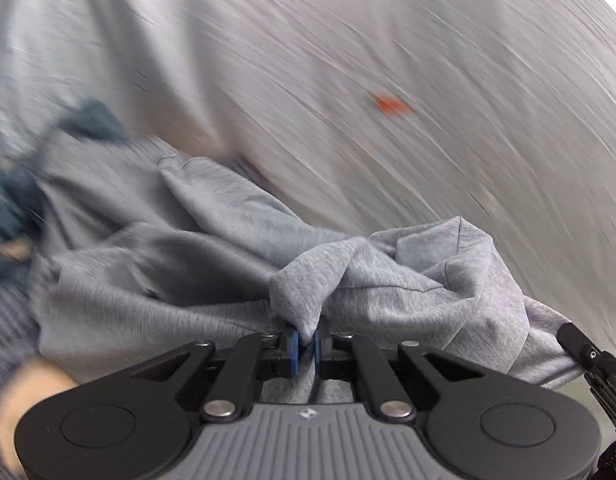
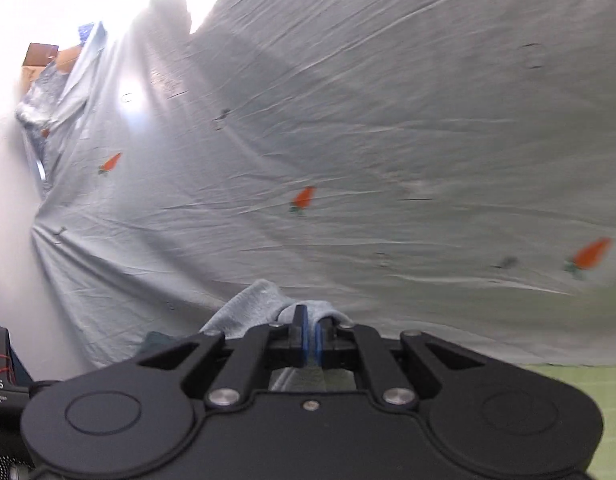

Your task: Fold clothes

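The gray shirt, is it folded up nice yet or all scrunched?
Still scrunched. The gray shirt hangs in loose, bunched folds, pinched by the left tool and the right tool above the carrot sheet.

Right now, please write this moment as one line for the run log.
task: fold clothes | left gripper: shut on grey garment | right gripper: shut on grey garment | surface: carrot-print sheet | left view blurred
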The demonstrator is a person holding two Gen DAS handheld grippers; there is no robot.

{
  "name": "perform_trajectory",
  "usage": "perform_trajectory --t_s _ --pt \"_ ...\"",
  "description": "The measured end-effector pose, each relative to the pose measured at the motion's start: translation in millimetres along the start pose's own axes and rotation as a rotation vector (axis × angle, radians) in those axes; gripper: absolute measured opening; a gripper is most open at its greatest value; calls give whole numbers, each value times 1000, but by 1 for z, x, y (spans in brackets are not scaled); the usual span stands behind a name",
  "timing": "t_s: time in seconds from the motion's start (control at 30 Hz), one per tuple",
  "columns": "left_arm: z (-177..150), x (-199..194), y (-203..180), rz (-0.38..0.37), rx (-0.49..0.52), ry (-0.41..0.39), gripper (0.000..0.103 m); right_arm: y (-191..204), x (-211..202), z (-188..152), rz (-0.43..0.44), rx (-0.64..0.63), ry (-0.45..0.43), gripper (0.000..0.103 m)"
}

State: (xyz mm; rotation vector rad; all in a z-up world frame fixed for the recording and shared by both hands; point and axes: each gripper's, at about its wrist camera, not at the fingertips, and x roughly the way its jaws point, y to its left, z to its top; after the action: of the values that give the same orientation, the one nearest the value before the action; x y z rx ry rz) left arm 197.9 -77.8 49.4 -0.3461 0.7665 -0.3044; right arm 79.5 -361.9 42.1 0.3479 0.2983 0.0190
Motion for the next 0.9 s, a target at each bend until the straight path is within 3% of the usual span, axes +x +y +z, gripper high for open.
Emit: perform_trajectory --t_s 0.1,0.13,0.23,0.27,0.3,0.33,0.37,0.4,0.47,0.57,0.63,0.73,0.9 --pt "-69 15 -60 -52 166 156 14 -63 -77 -30 -213 4 31 1" --pt "-94 23 -74 -47 203 205 22 -85 -101 -41 -285 15 45 2" --pt "-156 34 -99 -36 258 389 28 -146 -143 -82 -557 27 194 6" --pt "-170 32 -102 -39 263 422 33 -160 -155 -93 -606 50 222 7" --pt "-180 26 -104 -41 262 432 37 -171 -169 -101 -620 90 228 15" --pt "-188 20 -105 -32 263 429 49 -182 -182 -109 -624 134 230 30" --pt "-192 15 -104 -7 262 414 59 -190 -194 -116 -621 169 225 35" --pt "-195 12 -103 24 257 401 61 -196 -202 -121 -616 188 221 41" --pt "-195 14 -99 76 220 389 61 -199 -207 -125 -596 195 239 42" --pt "-194 10 -85 143 134 382 62 -197 -208 -131 -580 193 262 60" --pt "-189 6 -74 180 102 375 63 -194 -206 -136 -574 202 273 77" --pt "-177 9 -52 215 76 343 68 -190 -198 -144 -569 216 295 85" --pt "-147 24 -6 261 -28 321 69 -186 -147 -148 -584 251 344 94"
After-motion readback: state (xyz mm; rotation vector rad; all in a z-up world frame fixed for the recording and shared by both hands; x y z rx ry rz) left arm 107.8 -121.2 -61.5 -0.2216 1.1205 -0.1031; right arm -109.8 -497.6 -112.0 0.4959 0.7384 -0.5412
